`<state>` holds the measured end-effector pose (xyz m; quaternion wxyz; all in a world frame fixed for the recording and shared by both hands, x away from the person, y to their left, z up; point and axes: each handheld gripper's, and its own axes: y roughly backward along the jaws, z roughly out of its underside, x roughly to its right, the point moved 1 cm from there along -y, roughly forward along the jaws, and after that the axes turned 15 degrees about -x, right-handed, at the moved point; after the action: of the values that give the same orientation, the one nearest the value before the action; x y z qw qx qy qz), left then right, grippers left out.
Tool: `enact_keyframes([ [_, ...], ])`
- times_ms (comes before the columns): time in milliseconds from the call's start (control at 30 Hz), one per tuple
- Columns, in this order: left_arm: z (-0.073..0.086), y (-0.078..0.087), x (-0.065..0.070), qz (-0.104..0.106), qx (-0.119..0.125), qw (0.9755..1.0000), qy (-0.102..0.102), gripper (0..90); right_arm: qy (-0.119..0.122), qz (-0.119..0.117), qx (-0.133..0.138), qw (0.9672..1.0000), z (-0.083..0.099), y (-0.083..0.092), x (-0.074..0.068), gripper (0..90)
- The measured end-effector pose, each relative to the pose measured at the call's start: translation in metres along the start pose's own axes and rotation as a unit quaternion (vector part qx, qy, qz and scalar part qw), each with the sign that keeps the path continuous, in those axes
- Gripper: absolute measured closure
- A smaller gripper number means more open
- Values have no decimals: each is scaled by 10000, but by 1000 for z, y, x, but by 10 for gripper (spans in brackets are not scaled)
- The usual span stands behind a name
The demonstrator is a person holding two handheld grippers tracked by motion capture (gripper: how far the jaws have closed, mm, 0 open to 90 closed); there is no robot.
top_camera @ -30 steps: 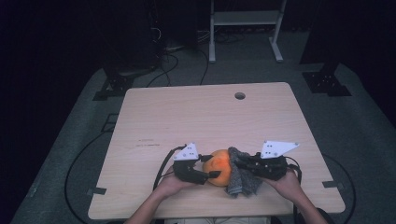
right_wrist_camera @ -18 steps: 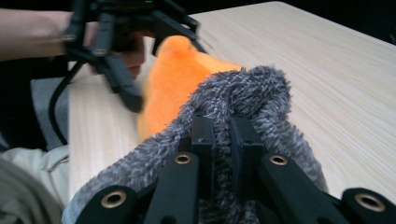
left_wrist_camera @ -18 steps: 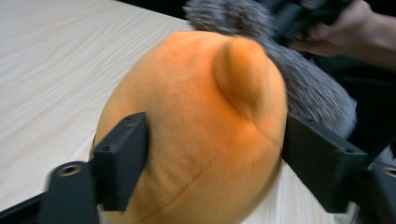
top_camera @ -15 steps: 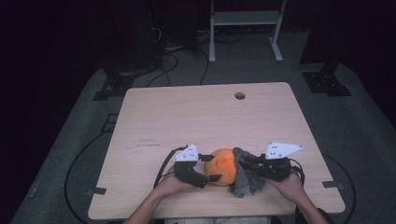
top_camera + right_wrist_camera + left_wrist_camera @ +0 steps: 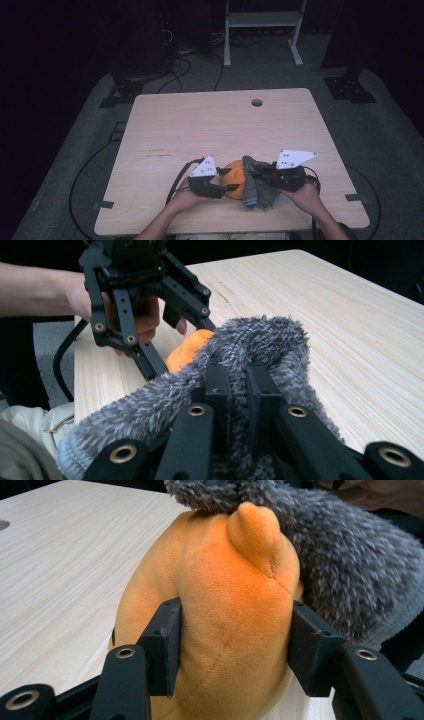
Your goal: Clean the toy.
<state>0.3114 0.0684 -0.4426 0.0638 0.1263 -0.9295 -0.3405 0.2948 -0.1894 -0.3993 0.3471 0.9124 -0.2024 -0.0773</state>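
Now at the near edge of the wooden table (image 5: pixel 210 125), both grippers meet around an orange plush toy (image 5: pixel 225 605). Left gripper (image 5: pixel 232 645) has just been closing, and its two black jaws press into the plush from either side, denting the soft orange body between them. Right gripper (image 5: pixel 237 385) has its jaws squeezed together on a fuzzy grey sock (image 5: pixel 250 347), pinching a fold of it. That sock drapes over the toy's right side, touching it, with a bit of orange peeking out beneath the grey fluff. From the high view, toy (image 5: pixel 234 177) and sock (image 5: pixel 257 190) sit snug between the two hands, near the person's side.
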Motion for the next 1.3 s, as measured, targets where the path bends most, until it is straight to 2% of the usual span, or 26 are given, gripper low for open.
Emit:
enact_keyframes([
  [33, -2, -1, 1, -18, -17, 10000, -20, 463, -13, -2, 35, 10000, -1, 3, -1, 818],
  [100, -3, -3, 2, -36, -40, 10000, -56, 470, 106, -70, 70, 9999, -7, 6, -8, 818],
  [233, -1, -2, 0, -19, -8, 10000, 8, 480, 314, -99, 3, 9995, -18, 0, -12, 818],
  [333, 3, 0, -3, 114, 67, 9998, 134, 483, 247, 0, -152, 9996, -10, 0, -4, 820],
  [367, 3, -1, -3, 111, 88, 9998, 155, 484, 130, 41, -199, 9997, -5, 1, 2, 820],
  [433, 1, -2, -3, 63, 68, 9999, 87, 486, -47, 92, -235, 9997, 2, 6, 8, 820],
  [467, 0, -2, -2, 47, 57, 9999, 73, 488, -75, 77, -163, 9998, 2, 9, 8, 820],
  [500, -1, -3, -1, 39, 63, 10000, 65, 489, -78, 58, -101, 9999, 1, 10, 7, 819],
  [567, -3, -4, 0, -8, 29, 10000, 22, 489, -21, -138, 85, 9999, -6, 11, -1, 819],
  [600, -3, -4, 1, -32, 13, 10000, -11, 489, 106, -227, 130, 9996, -13, 9, -8, 819],
  [667, -3, -3, 3, 8, -1, 10000, 5, 490, 361, -172, -8, 9992, -23, 3, -15, 819],
  [733, 0, -1, 0, 105, 30, 9999, 83, 490, 336, -175, -103, 9992, -22, 0, -10, 819],
  [767, 1, 0, -1, 145, 56, 9998, 106, 488, 214, -199, -95, 9995, -19, 0, -5, 819],
  [800, 1, 0, -2, 164, 52, 9998, 63, 479, 83, -236, -95, 9996, -14, 0, 0, 819],
  [833, 0, 0, -1, 168, 65, 9998, -78, 458, 0, -294, -94, 9995, -11, 0, 2, 819],
  [867, -1, -1, 1, 169, 76, 9997, -185, 396, -73, -383, -83, 9992, -6, -1, 5, 818],
  [967, -5, 1, 0, 315, 191, 9992, -162, 247, -117, -366, -78, 9992, 1, 1, 5, 819],
  [1033, -7, -2, -1, 229, 82, 9996, -154, 199, -196, -341, -34, 9992, 6, 4, 6, 818],
  [1067, -7, -6, -1, 52, -28, 9998, -214, 201, -216, -348, -12, 9992, 7, 5, 7, 818],
  [1100, -7, -9, 0, -6, -63, 9997, -254, 229, -234, -352, 5, 9991, 7, 7, 7, 818],
  [1167, -7, -10, 1, -72, -16, 9996, -275, 354, -178, -387, 109, 9990, 2, 10, 3, 819],
  [1233, -8, -11, 2, -97, -16, 9996, -264, 433, 15, -464, 179, 9988, -8, 11, -8, 819],
  [1300, -8, -9, 3, -103, -25, 9995, -291, 477, 190, -266, 10, 9995, -13, 6, -14, 819],
])
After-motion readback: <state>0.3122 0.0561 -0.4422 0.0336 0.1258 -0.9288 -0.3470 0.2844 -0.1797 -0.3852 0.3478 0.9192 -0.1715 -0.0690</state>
